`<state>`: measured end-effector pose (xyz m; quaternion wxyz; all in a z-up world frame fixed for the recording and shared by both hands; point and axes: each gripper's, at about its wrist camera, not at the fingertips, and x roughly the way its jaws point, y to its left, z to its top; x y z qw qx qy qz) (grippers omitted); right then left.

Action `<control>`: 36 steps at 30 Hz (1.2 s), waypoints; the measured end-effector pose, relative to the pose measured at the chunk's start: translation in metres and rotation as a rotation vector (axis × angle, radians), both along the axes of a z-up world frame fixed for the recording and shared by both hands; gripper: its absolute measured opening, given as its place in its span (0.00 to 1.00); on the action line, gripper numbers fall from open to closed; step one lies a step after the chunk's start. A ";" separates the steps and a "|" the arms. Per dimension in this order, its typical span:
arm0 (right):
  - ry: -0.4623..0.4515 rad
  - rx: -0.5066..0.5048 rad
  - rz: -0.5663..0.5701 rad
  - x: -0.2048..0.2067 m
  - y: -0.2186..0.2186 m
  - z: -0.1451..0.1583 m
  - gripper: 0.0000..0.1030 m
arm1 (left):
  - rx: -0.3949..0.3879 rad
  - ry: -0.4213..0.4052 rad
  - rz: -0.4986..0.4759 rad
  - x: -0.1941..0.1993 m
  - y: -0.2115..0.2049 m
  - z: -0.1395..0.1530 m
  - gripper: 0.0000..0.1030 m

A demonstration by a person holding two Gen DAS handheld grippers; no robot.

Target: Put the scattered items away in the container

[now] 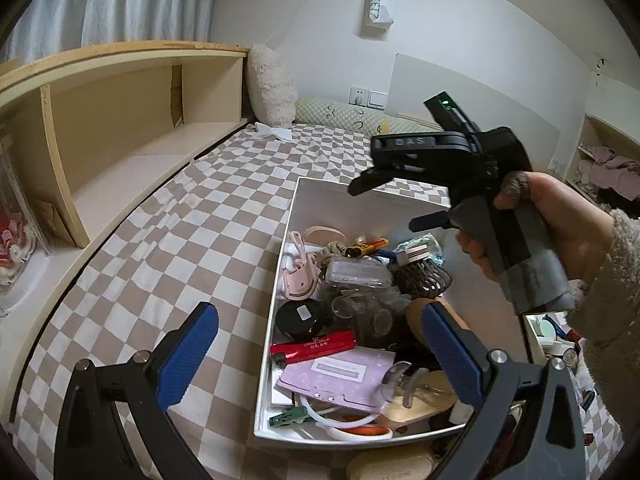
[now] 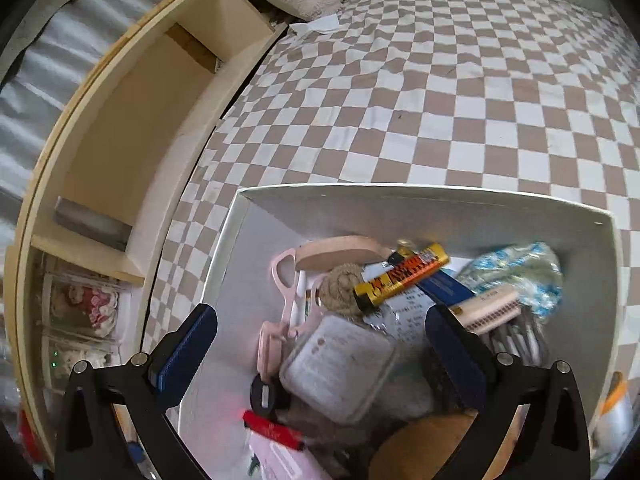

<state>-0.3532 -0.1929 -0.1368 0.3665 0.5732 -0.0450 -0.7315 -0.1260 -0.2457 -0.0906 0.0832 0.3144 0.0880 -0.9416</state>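
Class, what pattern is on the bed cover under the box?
Beige-and-white checks on the bed cover; clearest in the right wrist view.

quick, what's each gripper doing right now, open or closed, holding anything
Left gripper: open, nothing between its pads, over the white box.
Right gripper: open wide, holding nothing, above the same box.

The container (image 1: 294, 216) is sitting on the bed (image 1: 208, 208), toward its right edge; the shelf (image 1: 120, 120) is running along the left edge, pillows (image 1: 270, 88) lying behind.
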 end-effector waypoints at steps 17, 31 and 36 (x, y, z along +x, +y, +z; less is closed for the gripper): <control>0.171 -0.044 0.039 0.062 0.088 0.061 1.00 | -0.005 0.017 0.005 0.027 0.041 0.029 0.99; 0.328 -0.093 0.073 0.132 0.157 0.108 1.00 | -0.012 0.044 -0.014 0.055 0.082 0.053 0.99; 0.417 -0.071 0.072 0.158 0.179 0.125 1.00 | -0.013 0.059 -0.018 0.070 0.094 0.062 0.99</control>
